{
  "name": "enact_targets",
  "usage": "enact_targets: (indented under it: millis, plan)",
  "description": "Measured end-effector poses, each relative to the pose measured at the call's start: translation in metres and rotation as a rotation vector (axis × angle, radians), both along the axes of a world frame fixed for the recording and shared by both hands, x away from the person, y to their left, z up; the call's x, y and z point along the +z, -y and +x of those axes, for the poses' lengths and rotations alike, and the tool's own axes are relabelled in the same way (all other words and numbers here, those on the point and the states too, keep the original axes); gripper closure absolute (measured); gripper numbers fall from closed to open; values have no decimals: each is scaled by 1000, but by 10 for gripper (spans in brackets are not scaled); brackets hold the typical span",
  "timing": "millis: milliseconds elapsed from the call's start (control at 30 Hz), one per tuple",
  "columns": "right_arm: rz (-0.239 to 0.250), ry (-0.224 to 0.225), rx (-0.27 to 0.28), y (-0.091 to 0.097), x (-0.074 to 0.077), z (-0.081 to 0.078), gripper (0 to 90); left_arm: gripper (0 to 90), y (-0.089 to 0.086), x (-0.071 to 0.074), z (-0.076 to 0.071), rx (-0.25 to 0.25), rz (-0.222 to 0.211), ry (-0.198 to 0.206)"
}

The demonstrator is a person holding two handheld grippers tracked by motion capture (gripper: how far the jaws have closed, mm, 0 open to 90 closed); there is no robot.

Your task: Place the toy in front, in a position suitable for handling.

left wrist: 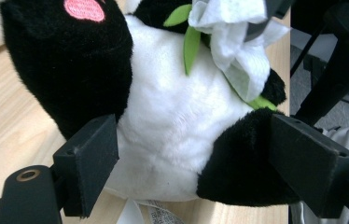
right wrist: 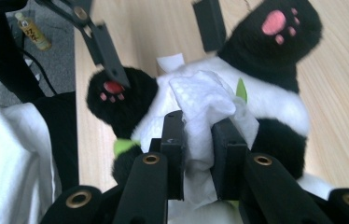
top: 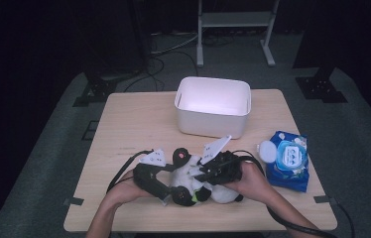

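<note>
White wipe (right wrist: pixel 203 109) pinched in right gripper (right wrist: pixel 198 140), pressed on plush panda (left wrist: pixel 172 121); left gripper (left wrist: pixel 193 163) clamps panda wide

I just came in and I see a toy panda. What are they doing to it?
A person is wiping a toy panda on the table. The left gripper holds the panda's body between its jaws. The right gripper pinches a white wipe and presses it on the panda's white tummy. A white bin and a blue pack of wipes sit nearby.

Grey carpet floor (top: pixel 49 148) under a wooden table (top: pixel 134 119), dark surroundings.
</note>
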State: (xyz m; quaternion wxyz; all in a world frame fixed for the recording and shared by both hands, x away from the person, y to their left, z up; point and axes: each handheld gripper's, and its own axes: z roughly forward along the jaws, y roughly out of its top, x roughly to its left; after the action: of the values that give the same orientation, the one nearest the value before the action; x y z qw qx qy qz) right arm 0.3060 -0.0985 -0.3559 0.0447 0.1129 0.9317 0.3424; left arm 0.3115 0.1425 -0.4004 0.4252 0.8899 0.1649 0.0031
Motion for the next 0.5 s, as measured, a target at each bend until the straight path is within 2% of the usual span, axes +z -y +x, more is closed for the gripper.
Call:
enact_targets:
  millis: [133,233,300,500]
  plan:
    - [-3,4,28,-15,0,-2,761,158,0,-1,1,-1,2,-3]
    - [-16,-10,43,-24,-4,-2,762,158,-1,-2,1,2,-3,-9]
    - [-33,-3,52,-29,-5,0,762,159,0,-3,1,2,-2,-9]
    - [-9,40,25,-31,12,11,763,159,0,-4,1,-5,2,-8]
